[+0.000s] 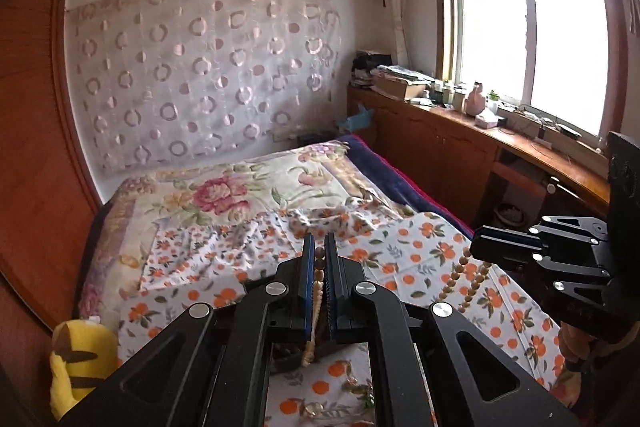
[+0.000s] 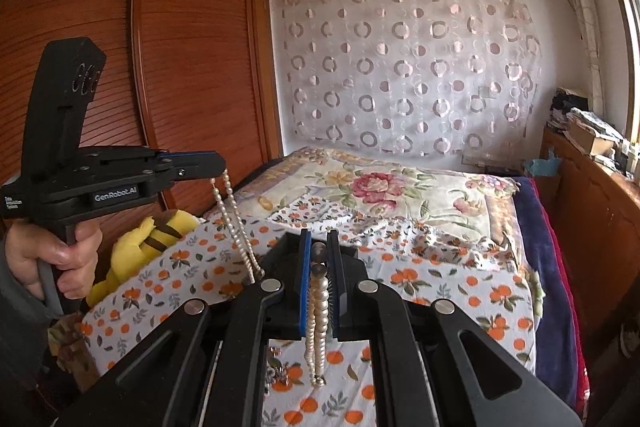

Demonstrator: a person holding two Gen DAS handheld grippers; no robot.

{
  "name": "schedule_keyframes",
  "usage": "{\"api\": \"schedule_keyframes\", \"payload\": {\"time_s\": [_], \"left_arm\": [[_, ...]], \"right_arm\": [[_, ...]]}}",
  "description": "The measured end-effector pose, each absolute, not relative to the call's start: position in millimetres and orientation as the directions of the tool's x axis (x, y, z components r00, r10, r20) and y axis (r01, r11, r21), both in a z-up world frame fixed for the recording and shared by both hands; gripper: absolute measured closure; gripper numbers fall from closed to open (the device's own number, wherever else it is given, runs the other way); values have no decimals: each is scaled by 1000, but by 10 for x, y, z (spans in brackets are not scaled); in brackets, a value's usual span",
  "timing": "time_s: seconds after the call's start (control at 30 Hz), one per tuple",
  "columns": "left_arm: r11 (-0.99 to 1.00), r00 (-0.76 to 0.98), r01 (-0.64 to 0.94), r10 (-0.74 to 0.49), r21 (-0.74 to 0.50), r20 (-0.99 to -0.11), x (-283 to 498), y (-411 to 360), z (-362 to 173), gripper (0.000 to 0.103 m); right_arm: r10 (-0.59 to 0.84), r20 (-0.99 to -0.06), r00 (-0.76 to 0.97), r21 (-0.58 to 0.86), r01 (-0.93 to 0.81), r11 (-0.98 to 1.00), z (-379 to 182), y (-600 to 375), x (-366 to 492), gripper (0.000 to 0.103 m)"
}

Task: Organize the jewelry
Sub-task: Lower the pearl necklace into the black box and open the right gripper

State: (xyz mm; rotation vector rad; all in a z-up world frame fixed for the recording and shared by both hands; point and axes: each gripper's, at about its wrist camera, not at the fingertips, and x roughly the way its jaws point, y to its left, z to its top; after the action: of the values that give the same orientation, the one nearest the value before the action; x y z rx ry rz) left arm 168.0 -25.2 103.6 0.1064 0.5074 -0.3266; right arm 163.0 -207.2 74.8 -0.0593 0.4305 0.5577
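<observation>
A pearl necklace hangs between both grippers above the bed. My left gripper (image 1: 319, 251) is shut on one part of the necklace (image 1: 319, 277), whose beads show between the blue pads. My right gripper (image 2: 319, 251) is shut on another part of the necklace (image 2: 318, 311), with two strands drooping below the pads. In the left wrist view the right gripper (image 1: 486, 247) sits at the right with beads (image 1: 460, 277) hanging from it. In the right wrist view the left gripper (image 2: 218, 165) is at the left, held by a hand, with strands (image 2: 234, 219) hanging down.
The bed carries an orange-print cloth (image 2: 460, 287) over a floral quilt (image 2: 380, 187). A yellow plush toy (image 1: 80, 359) lies at the bed's left edge. A wooden wardrobe (image 2: 180, 67) stands left, a cluttered wooden counter (image 1: 460, 115) runs under the window at the right.
</observation>
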Motion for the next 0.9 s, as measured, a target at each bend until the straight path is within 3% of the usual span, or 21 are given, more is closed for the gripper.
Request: {"api": "schedule_keyframes", "payload": {"time_s": [0.47, 0.9], "left_arm": [[950, 828, 312, -263, 17, -496, 2268, -89, 1188, 99], [955, 769, 297, -240, -2, -592, 2645, 43, 599, 99]], "right_arm": [[530, -377, 760, 66, -548, 834, 1035, -1917, 2126, 94], [575, -376, 726, 77, -594, 801, 1037, -1700, 2477, 94]]}}
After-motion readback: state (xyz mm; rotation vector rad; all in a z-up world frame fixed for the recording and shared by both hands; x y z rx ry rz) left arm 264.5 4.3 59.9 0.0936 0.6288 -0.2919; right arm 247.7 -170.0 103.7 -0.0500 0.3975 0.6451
